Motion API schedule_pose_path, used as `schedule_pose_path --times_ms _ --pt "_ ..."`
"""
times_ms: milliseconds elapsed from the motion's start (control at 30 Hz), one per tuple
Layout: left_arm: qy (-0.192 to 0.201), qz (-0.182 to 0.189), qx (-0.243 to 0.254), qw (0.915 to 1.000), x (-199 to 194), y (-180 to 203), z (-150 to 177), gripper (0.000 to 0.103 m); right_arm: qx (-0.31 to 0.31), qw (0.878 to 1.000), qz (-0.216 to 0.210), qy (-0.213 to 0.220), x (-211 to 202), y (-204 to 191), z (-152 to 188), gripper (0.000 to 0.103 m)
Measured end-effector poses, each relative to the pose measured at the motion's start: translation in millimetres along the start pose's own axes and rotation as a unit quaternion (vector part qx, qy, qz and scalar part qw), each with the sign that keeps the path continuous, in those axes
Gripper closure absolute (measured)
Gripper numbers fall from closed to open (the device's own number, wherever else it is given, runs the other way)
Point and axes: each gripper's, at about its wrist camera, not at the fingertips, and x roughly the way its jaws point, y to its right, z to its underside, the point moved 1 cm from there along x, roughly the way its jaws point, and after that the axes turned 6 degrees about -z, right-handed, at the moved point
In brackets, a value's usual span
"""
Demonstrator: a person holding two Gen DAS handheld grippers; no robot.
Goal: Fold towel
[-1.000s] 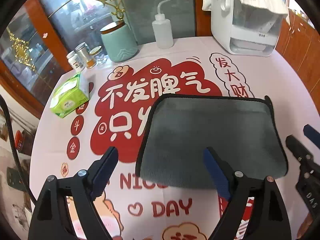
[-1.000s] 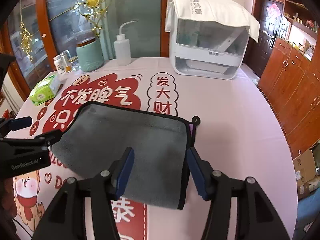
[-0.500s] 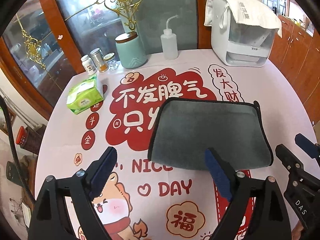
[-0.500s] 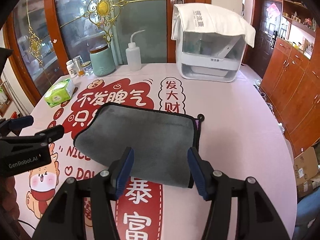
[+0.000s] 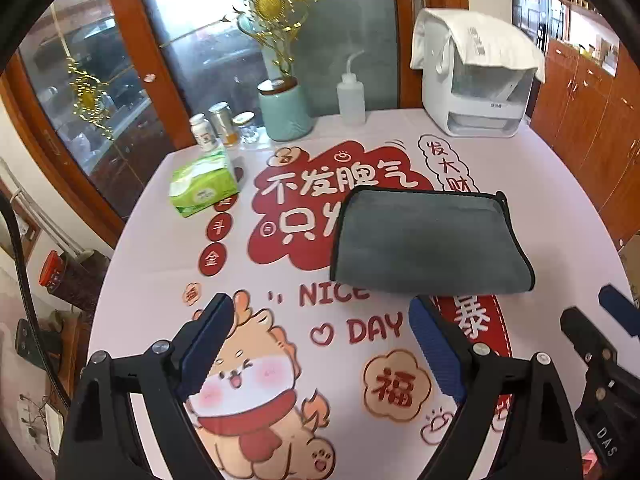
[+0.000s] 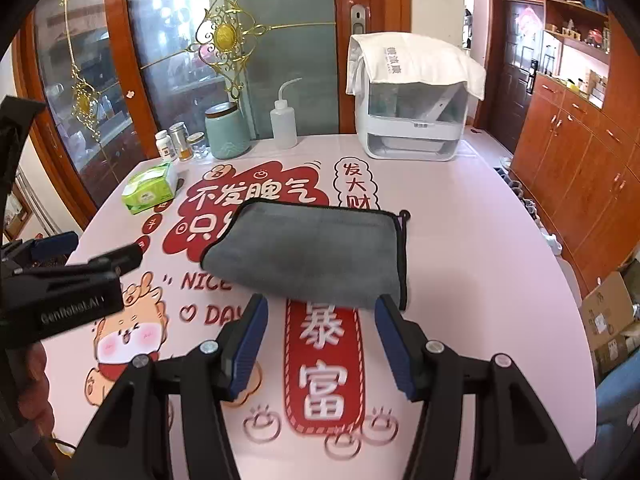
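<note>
A grey towel (image 5: 428, 240) with black edging lies folded flat on the printed pink tablecloth (image 5: 280, 320); it also shows in the right wrist view (image 6: 312, 252). My left gripper (image 5: 320, 320) is open and empty, held above the table short of the towel's near edge. My right gripper (image 6: 320, 312) is open and empty, just short of the towel's near right corner. The right gripper's tips show at the left wrist view's right edge (image 5: 600, 320), and the left gripper shows at the right wrist view's left edge (image 6: 72, 264).
At the table's far side stand a green tissue pack (image 5: 202, 188), small jars (image 5: 220, 130), a teal canister (image 5: 284, 110), a squeeze bottle (image 5: 351, 98) and a white appliance under a cloth (image 5: 476, 92). Glass doors stand behind; wooden cabinets (image 6: 580, 160) at right.
Both grippers have pulled back and up from the towel, open and empty throughout. The towel lies still and now appears smaller and farther away.
</note>
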Motion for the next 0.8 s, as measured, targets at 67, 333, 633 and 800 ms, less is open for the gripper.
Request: schedule_pose_path --times_ms 67,333,633,800 --pt "0.009 -0.004 -0.004 0.9999 -14 -9 8 0.014 0.004 1.000 0.001 0.002 -13 -5 10 0.047" --pt "0.028 -0.009 -0.001 0.9996 -73 -40 48 0.014 0.009 1.000 0.000 0.010 -73 -28 54 0.047" --pt "0.021 0.019 -0.013 0.9995 -120 -61 125 0.014 -0.002 1.000 0.008 0.019 -124 -52 108 0.047" --pt "0.007 0.041 -0.019 0.9989 -136 -63 156 0.014 0.002 1.000 0.011 0.018 -139 -61 125 0.047"
